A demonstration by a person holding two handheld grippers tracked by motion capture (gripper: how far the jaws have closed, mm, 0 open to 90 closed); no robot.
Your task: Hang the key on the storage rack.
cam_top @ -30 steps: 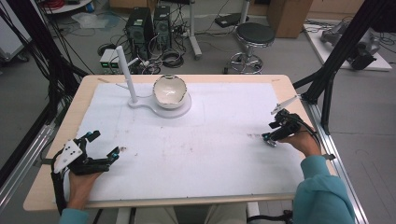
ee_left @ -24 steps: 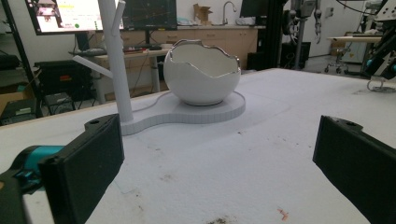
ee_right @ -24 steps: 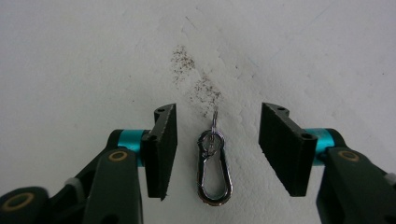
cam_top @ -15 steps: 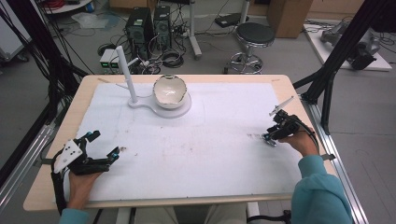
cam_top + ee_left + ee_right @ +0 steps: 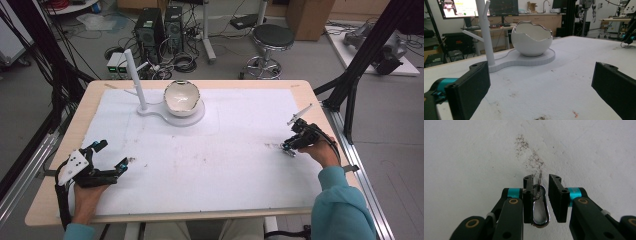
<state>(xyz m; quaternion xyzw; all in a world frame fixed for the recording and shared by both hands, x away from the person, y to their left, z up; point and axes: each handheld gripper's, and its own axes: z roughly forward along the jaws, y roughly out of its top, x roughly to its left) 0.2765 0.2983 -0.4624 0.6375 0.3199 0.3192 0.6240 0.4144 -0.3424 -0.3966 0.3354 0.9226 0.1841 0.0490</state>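
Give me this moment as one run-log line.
right gripper: jaws just closing around silver metal carabiner clip, gap on one side | left gripper: open, idle | white egg-shaped ceramic bowl: on stand

clip [image 5: 540,207]: silver | gripper [image 5: 541,195]: black, teal bands | bowl [image 5: 532,38]: white, silver rim

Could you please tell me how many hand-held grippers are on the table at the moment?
2. The left black hand-held gripper rests at the near left of the white foam-covered table; the right black hand-held gripper is at the right edge, over a small silver metal carabiner clip.
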